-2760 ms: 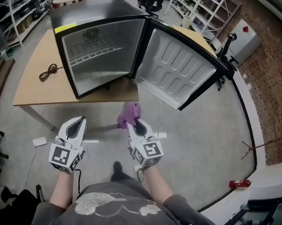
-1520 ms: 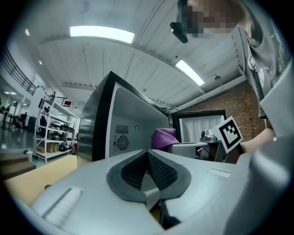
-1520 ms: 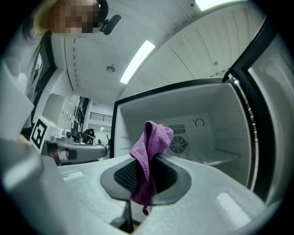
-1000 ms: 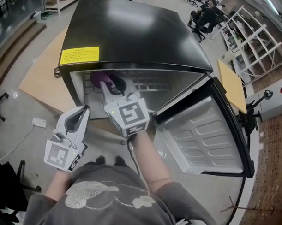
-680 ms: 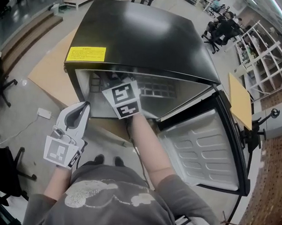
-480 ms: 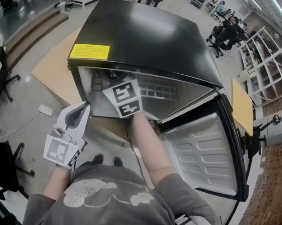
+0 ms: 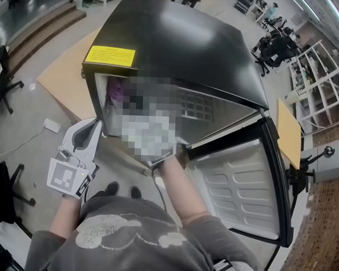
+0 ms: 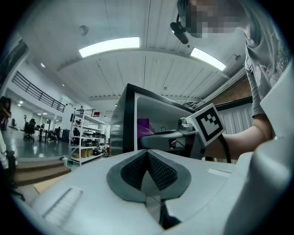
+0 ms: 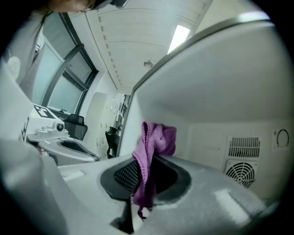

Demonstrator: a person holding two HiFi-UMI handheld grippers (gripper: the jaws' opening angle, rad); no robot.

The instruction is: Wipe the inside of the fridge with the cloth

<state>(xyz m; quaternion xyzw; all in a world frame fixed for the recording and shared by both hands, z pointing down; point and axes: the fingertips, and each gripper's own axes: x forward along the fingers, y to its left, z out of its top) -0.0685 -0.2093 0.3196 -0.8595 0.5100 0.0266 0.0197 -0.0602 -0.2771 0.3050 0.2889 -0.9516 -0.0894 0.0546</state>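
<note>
In the right gripper view, the right gripper (image 9: 144, 180) is seen inside the fridge (image 9: 220, 82). Its jaws are clamped on the purple cloth (image 9: 155, 140). A bunch of cloth stands up past the tips and a tail hangs down between the pads. The bunch is probably left proud so that fabric, not plastic, meets the liner. The cloth is held near the fridge's left side wall, but contact cannot be confirmed. The fan grille (image 9: 242, 173) on the fridge's back wall is well apart from it.

In the left gripper view, the left gripper (image 8: 148, 170) is shown with its jaws pressed together on nothing. It is held outside the fridge, in front of its left front edge. It is judged idle and clear of the working arm, which is seen reaching into the opening with the cloth at its tip.

In the head view, the fridge is seen standing on a wooden table (image 7: 57, 81). Its door (image 7: 240, 187) is swung wide to the fridge's right, presumably for arm room. The cloth shows at the opening's upper left.
</note>
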